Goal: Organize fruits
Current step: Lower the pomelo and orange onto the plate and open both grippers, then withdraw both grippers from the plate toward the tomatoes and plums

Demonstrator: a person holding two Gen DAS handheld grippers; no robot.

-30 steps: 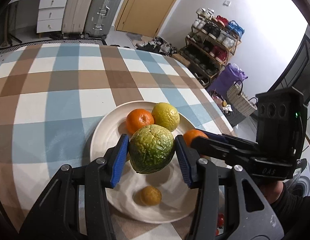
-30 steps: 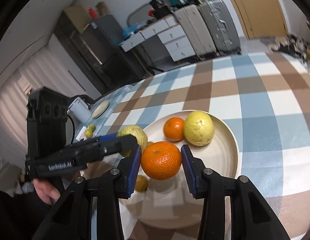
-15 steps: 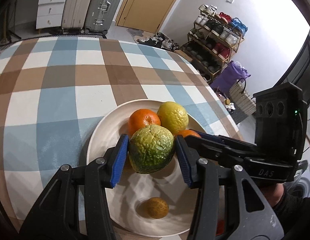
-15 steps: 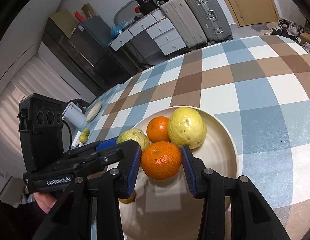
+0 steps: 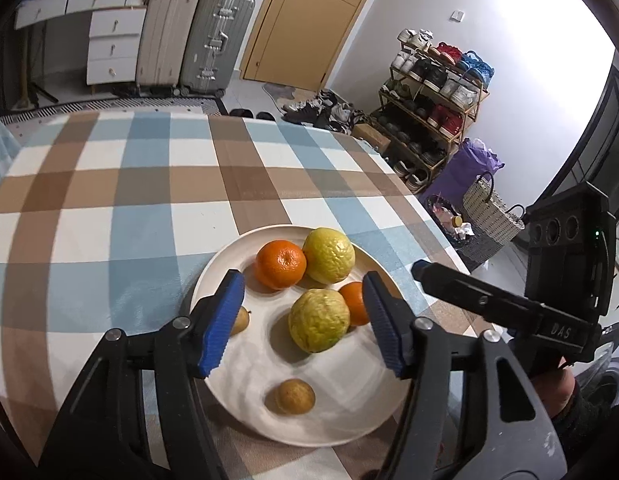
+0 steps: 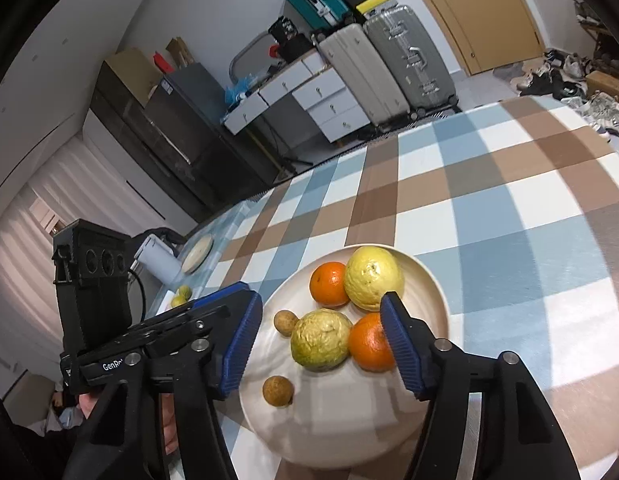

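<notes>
While both tongs stand wide open and empty over the cream plate (image 5: 213,276), the fruit rests grouped at frame centre. From left: a small brown fruit (image 5: 239,320), partly hidden behind the left gripper (image 5: 301,322), then the green-yellow guava (image 5: 318,320) touching an orange (image 5: 354,302), apparently just set down. The right gripper (image 6: 321,346) straddles that pair in its own view.

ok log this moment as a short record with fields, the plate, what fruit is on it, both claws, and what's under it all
plate: cream round plate, on checked tablecloth
fruit on plate: two oranges, two yellow-green bumpy fruits, two small brown fruits
contact: near orange touches near bumpy fruit
left claw: open, holding nothing, above plate
right claw: open, holding nothing, above plate
</notes>
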